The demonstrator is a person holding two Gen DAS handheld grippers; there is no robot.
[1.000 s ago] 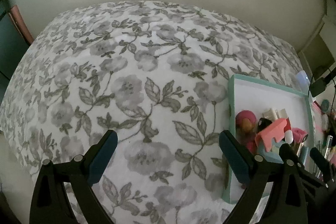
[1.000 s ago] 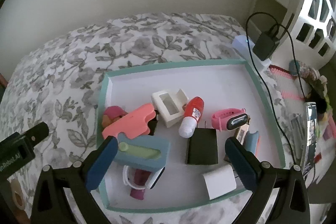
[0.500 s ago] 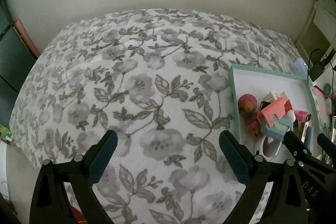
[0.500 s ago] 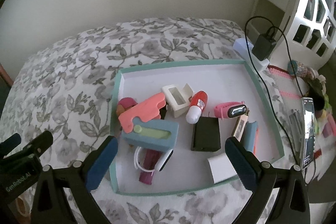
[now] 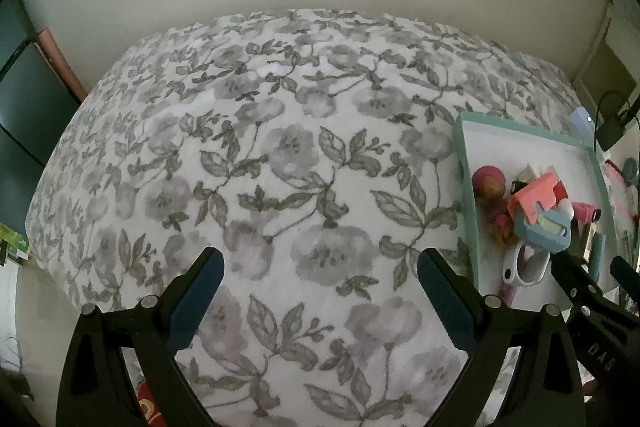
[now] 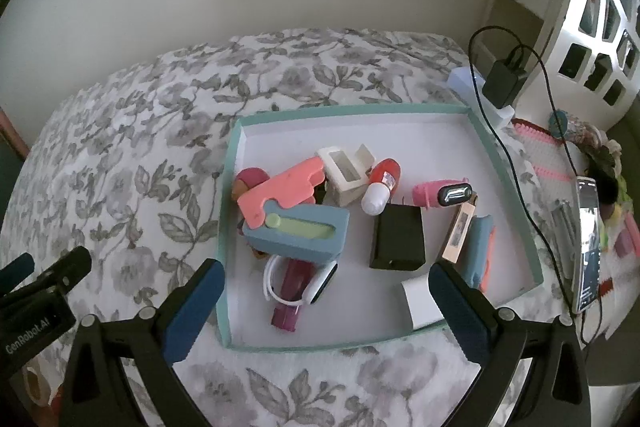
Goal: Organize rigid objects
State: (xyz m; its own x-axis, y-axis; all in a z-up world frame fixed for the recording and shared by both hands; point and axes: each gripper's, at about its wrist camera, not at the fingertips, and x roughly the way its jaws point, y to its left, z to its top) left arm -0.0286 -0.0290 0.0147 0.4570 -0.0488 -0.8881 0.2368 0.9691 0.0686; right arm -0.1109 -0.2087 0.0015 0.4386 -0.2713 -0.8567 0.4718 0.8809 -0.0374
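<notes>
Two grippers agape above bed, tray.

Matt floral cloth bedspread under a smooth cardboard-looking tray of glossy plastic pieces.

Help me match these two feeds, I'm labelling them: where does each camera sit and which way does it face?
Left wrist: on the left gripper, open, facing the grey floral bedspread; the right gripper's black tip intrudes lower right.
Right wrist: on the right gripper, open, looking down into the teal-rimmed white tray; the left gripper's tip shows lower left.
Shared: bedspread, tray, coral-pink plastic piece on a blue block.
</notes>
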